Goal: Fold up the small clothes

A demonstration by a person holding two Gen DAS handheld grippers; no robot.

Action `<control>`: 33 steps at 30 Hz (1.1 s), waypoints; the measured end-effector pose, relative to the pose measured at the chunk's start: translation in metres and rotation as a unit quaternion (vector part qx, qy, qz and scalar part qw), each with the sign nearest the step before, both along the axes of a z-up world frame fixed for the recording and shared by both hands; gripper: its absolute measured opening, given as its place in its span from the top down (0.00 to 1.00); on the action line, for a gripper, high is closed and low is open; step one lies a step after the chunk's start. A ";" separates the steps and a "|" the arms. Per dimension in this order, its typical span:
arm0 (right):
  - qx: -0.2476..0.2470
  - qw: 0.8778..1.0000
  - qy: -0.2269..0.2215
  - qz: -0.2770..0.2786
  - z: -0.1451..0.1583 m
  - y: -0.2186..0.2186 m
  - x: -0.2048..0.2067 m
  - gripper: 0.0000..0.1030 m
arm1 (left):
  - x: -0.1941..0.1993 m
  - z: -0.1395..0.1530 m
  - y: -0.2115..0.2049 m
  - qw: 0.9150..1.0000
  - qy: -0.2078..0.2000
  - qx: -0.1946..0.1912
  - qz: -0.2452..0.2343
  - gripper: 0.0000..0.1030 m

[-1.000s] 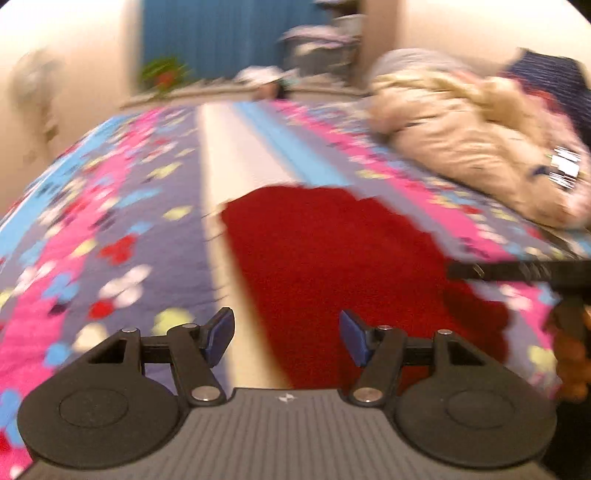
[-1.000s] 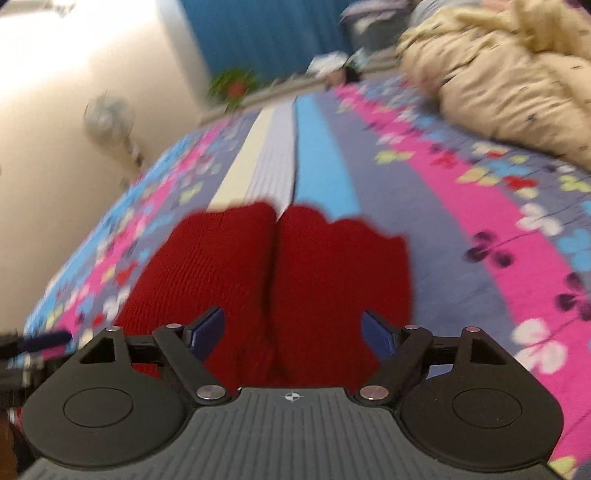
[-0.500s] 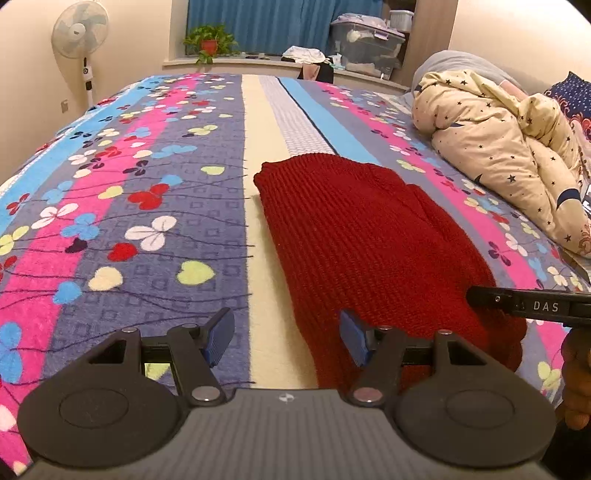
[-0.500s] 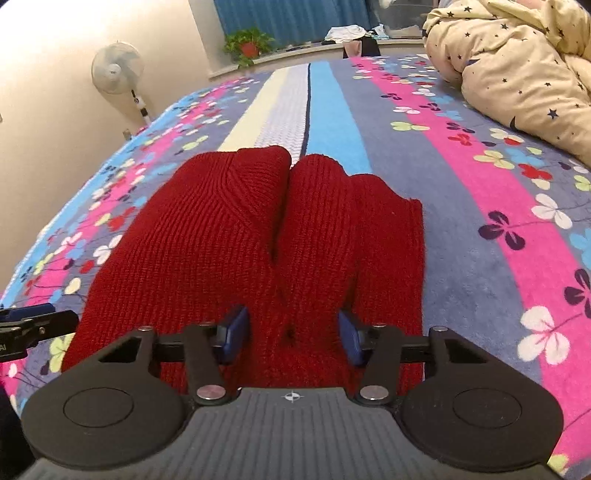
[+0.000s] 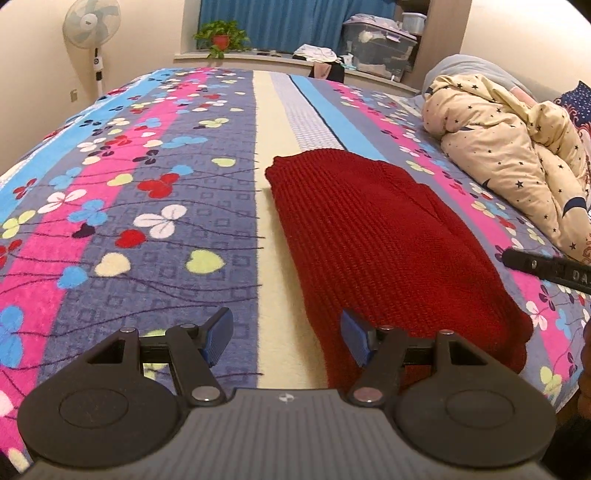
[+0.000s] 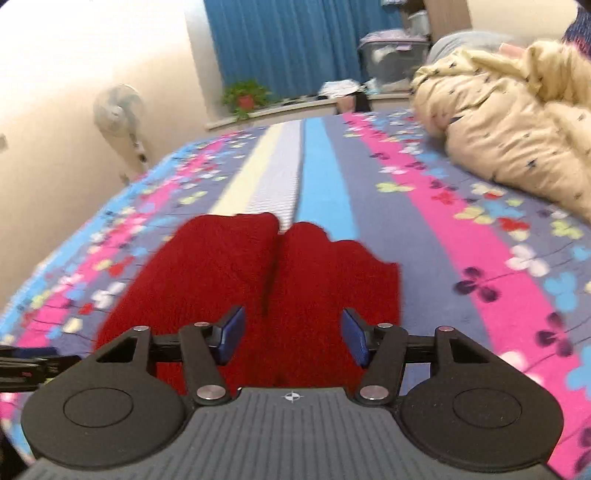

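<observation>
Left wrist view: the left gripper (image 5: 287,338) hangs low over a bed (image 5: 155,206) spread with a striped, flower-print cover, its blue-padded fingers (image 5: 218,334) apart and holding nothing. A folded red sweater (image 5: 388,236) lies flat on the cover, running ahead and to the right of the fingers; its near left edge sits just behind the right finger, while the left finger is over bare cover. A bunched cream duvet (image 5: 517,155) lies well beyond the sweater to the right, and the tip of the right gripper (image 5: 546,267) shows at the right edge. A fan (image 5: 92,26) stands far ahead to the left.

Right wrist view, motion-blurred: the right gripper (image 6: 291,338) has its fingers (image 6: 232,332) spread and empty, the sweater (image 6: 258,273) directly between and ahead of them, a fold line running down its middle. The duvet (image 6: 517,125) lies far ahead to the right.
</observation>
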State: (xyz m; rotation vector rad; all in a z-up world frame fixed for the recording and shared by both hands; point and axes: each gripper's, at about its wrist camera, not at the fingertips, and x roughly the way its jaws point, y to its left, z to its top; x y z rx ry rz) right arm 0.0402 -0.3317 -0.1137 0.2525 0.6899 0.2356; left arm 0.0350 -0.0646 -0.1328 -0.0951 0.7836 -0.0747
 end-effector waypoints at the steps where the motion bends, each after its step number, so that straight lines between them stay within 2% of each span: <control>1: 0.000 1.000 0.027 0.011 -0.008 0.003 0.005 0.41 | 0.000 -0.001 0.001 1.000 0.001 0.001 0.003 0.32; 2: -0.009 0.998 0.056 0.022 -0.018 0.007 0.009 0.41 | 0.001 -0.002 0.001 1.000 0.004 0.001 0.007 0.32; 3: -0.019 0.997 0.066 0.030 -0.023 0.012 0.011 0.41 | 0.001 -0.002 0.002 1.000 0.005 0.002 0.010 0.32; 5: -0.041 0.996 0.061 0.044 -0.024 0.021 0.010 0.48 | 0.001 -0.002 0.002 1.000 0.007 0.002 0.012 0.32; 6: -0.039 0.996 0.056 0.052 -0.022 0.022 0.009 0.67 | 0.000 -0.002 0.002 1.000 0.007 0.003 0.012 0.32; 7: -0.032 0.996 0.053 0.059 -0.021 0.022 0.008 0.81 | 0.000 -0.002 0.001 1.000 0.006 0.003 0.012 0.32; 10: -0.014 0.998 0.032 0.059 -0.011 0.017 0.003 0.85 | 0.001 0.000 0.000 1.000 0.003 0.006 0.012 0.32; 12: 0.038 0.998 0.001 0.057 0.002 -0.001 -0.002 0.86 | 0.004 0.003 -0.004 1.000 0.005 0.004 0.013 0.32; 15: 0.122 0.989 -0.067 0.043 0.024 -0.038 -0.018 0.88 | 0.011 0.014 -0.016 1.000 -0.009 -0.003 0.000 0.32; 16: 0.131 0.987 -0.081 0.037 0.029 -0.047 -0.023 0.88 | 0.013 0.017 -0.020 1.000 -0.015 -0.006 -0.005 0.32; 18: 0.118 0.989 -0.089 0.025 0.033 -0.057 -0.032 0.89 | 0.018 0.024 -0.030 0.999 -0.026 -0.018 -0.018 0.27; 20: 0.095 0.994 -0.052 0.012 0.027 -0.064 -0.034 0.89 | 0.020 0.025 -0.038 0.999 -0.029 -0.023 -0.033 0.24; 22: 0.051 0.998 0.037 0.008 0.004 -0.063 -0.024 0.90 | 0.026 0.012 -0.048 0.998 -0.008 -0.028 -0.061 0.23; 24: 0.016 0.991 0.133 0.003 -0.028 -0.058 -0.014 0.92 | 0.033 -0.009 -0.059 0.996 0.040 -0.004 -0.082 0.17; 25: 0.013 0.990 0.142 0.006 -0.031 -0.055 -0.012 0.92 | 0.033 -0.017 -0.064 0.995 0.053 0.011 -0.088 0.15; 27: 0.012 0.992 0.127 0.014 -0.026 -0.052 -0.011 0.90 | 0.031 -0.018 -0.068 0.994 0.043 0.036 -0.096 0.14; 29: 0.050 0.993 0.111 -0.007 -0.019 -0.062 -0.011 0.81 | 0.032 -0.011 -0.068 0.993 0.036 0.042 -0.105 0.14; 31: 0.080 0.992 0.085 -0.040 -0.013 -0.073 -0.009 0.49 | 0.039 -0.002 -0.059 0.993 0.033 0.028 -0.107 0.14; 33: 0.095 0.992 0.046 -0.076 -0.005 -0.082 -0.005 0.40 | 0.051 0.008 -0.046 0.995 0.022 -0.002 -0.097 0.14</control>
